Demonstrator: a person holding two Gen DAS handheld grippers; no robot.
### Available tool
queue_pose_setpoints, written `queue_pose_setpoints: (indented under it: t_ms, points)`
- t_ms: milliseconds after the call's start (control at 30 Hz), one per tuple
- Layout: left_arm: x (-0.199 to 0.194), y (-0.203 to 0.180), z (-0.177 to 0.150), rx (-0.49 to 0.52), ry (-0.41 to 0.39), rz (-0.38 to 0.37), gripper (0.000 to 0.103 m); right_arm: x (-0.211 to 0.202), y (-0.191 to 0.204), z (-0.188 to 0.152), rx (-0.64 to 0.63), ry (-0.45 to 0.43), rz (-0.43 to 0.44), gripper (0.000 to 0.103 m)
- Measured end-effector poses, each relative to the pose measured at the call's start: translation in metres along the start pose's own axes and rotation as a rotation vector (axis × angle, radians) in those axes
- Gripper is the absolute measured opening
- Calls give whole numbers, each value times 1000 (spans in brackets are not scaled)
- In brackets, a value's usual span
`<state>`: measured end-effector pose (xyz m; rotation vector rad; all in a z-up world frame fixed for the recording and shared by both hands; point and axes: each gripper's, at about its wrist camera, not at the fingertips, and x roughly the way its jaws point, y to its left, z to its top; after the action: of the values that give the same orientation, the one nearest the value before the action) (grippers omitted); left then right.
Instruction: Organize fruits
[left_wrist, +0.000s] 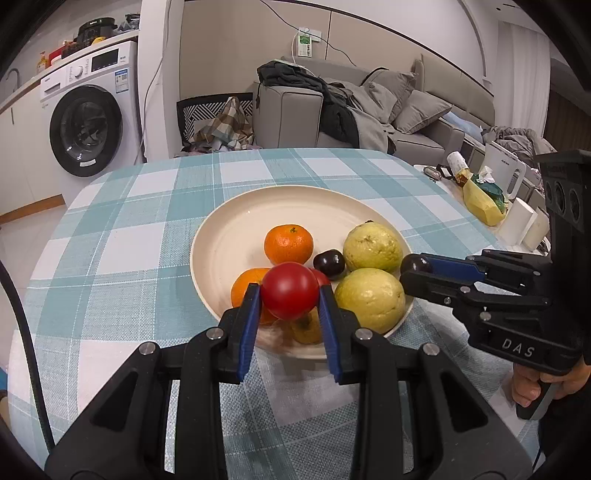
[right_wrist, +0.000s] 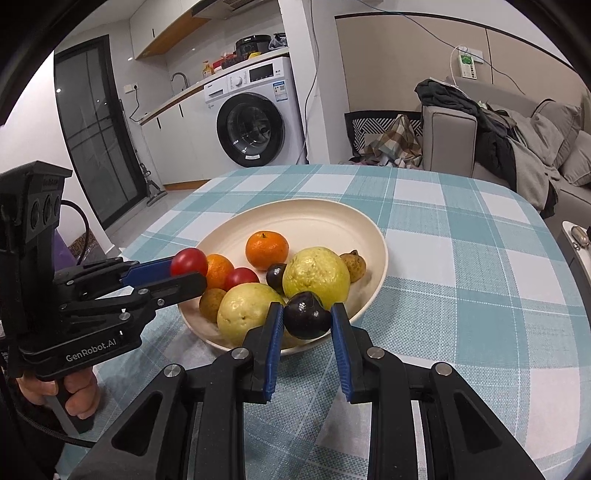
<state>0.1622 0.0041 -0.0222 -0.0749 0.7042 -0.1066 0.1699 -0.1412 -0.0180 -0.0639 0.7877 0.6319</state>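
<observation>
"GenRobot.AI" reads white along the body of the left gripper (right_wrist: 188, 275), and "DAS" shows on the side of the right gripper (left_wrist: 415, 267). The white front-loading washing machine (right_wrist: 255, 114) carries labels too small to read.

Left gripper: its blue pads are clamped on a round red tomato (left_wrist: 290, 290), lifted above the near rim of the cream round plate (left_wrist: 229, 229), with an orange mandarin (left_wrist: 245, 284) right behind it.

Right gripper: clenched on a dark purple plum (right_wrist: 307, 314), the fruit pinched between the blue pads at the plate's near edge, just in front of two large yellow-green guavas (right_wrist: 316, 275).

In the plate: a second mandarin (right_wrist: 266, 249) towards the middle, another red tomato (right_wrist: 242, 277), another dark plum (right_wrist: 276, 275) and small brownish fruits at the rim. The plate sits near the middle of the teal-and-white checked tablecloth (right_wrist: 461, 258). A hand (right_wrist: 79, 397) grips the left handle.
</observation>
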Motion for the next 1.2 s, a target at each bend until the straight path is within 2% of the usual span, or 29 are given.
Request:
queue_pose_setpoints:
  t_ms: [433, 533, 633, 767, 867, 900, 1000, 1033, 1100, 1167, 1200]
  points:
    - [4, -4, -4, 22, 16, -3, 28, 7, 7, 1, -28, 27, -8, 27]
    - [3, -3, -4, 18, 15, -1, 28, 6, 9, 0, -38, 23, -12, 31]
    - [0, -1, -4, 5, 5, -5, 28, 3, 9, -1, -41, 19, -23, 40]
    - [-4, 1, -6, 0, 7, -3, 32, -3, 7, -2, -38, 10, -30, 43]
    - [-11, 2, -10, -1, -3, -2, 47, -9, 5, -5, -31, 0, -34, 50]
    - [-14, 2, -11, -2, -11, -6, 56, -11, 4, -6, -28, -2, -37, 52]
    - [-25, 3, -14, -8, -34, -4, 78, -17, 2, -9, -21, -13, -41, 66]
    - [-30, 3, -14, -9, -47, -6, 83, -20, 0, -10, -16, -18, -37, 70]
    - [-39, 3, -16, -7, -69, -3, 86, -25, 0, -12, -15, -29, -35, 73]
    - [-47, 2, -19, -2, -76, 22, 96, -32, -2, -15, -10, -43, -27, 86]
    - [-50, 2, -21, 0, -86, 28, 102, -35, -2, -16, -8, -52, -24, 88]
